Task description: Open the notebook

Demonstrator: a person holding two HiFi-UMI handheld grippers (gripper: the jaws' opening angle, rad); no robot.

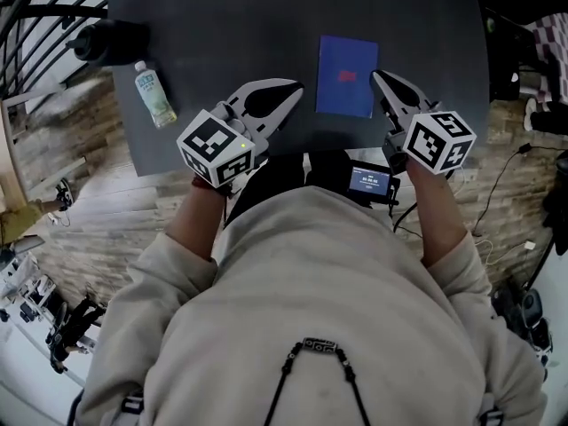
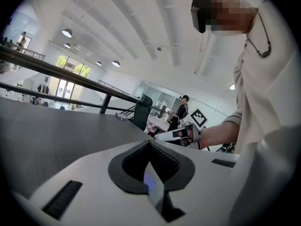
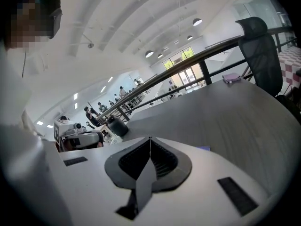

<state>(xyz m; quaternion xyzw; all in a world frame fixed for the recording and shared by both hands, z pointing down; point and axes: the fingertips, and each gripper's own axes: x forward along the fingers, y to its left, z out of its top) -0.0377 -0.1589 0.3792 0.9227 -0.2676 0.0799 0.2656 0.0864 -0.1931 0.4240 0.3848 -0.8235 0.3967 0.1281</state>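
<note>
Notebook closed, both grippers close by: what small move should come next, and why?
Probably open the right gripper slightly and nudge one jaw under the cover at the right edge of the notebook. It lies closed and flat on the table; the right gripper is shut, its tip just beside that edge, nearer than the left gripper.

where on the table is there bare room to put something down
The table is bare across its far part beyond the notebook, and in the wide stretch between the bottle and the notebook. It is crowded at the near edge, where the left tool and right tool flank the notebook.
</note>
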